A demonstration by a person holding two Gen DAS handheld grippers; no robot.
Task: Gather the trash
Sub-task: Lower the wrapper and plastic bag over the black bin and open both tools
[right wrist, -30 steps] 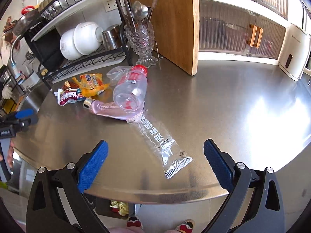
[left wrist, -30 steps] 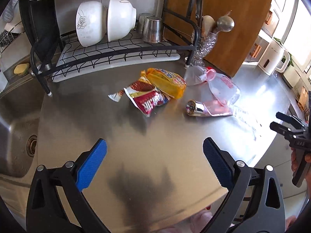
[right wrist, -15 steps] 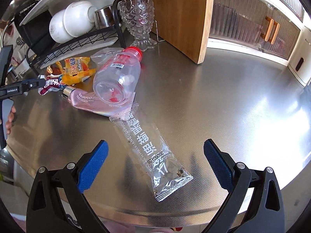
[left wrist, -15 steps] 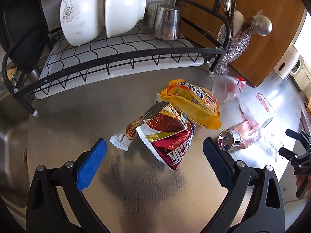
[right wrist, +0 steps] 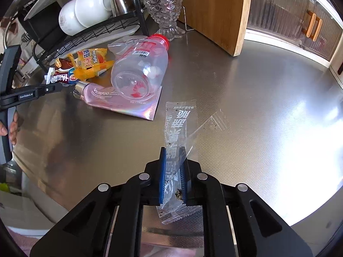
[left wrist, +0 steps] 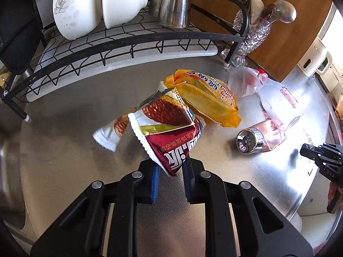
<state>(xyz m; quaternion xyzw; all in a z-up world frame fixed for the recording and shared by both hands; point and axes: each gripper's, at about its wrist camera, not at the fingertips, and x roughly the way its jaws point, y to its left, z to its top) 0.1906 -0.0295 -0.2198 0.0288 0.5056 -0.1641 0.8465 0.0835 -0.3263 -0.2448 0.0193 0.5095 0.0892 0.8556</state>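
Observation:
My left gripper (left wrist: 170, 172) is shut on the lower corner of a red and white snack bag (left wrist: 169, 135); that bag also shows in the right wrist view (right wrist: 62, 76). My right gripper (right wrist: 173, 175) is shut on a clear printed wrapper (right wrist: 178, 128), which stands up between the blue pads. A yellow snack pack (left wrist: 205, 98), a clear plastic bottle with a red cap (right wrist: 141, 72) and a pink tube with a silver cap (right wrist: 115, 100) lie on the steel counter (right wrist: 257, 107).
A black dish rack (left wrist: 120, 38) with white bowls (left wrist: 100, 4) and steel cups stands behind the trash. A glass utensil holder (right wrist: 165, 6) and a wooden board (right wrist: 216, 10) stand at the back. A sink lies left. The counter edge runs in front.
Both grippers moved in and down onto the trash and closed from wide open: the left on the red snack bag, the right on the clear wrapper, which now stands upright.

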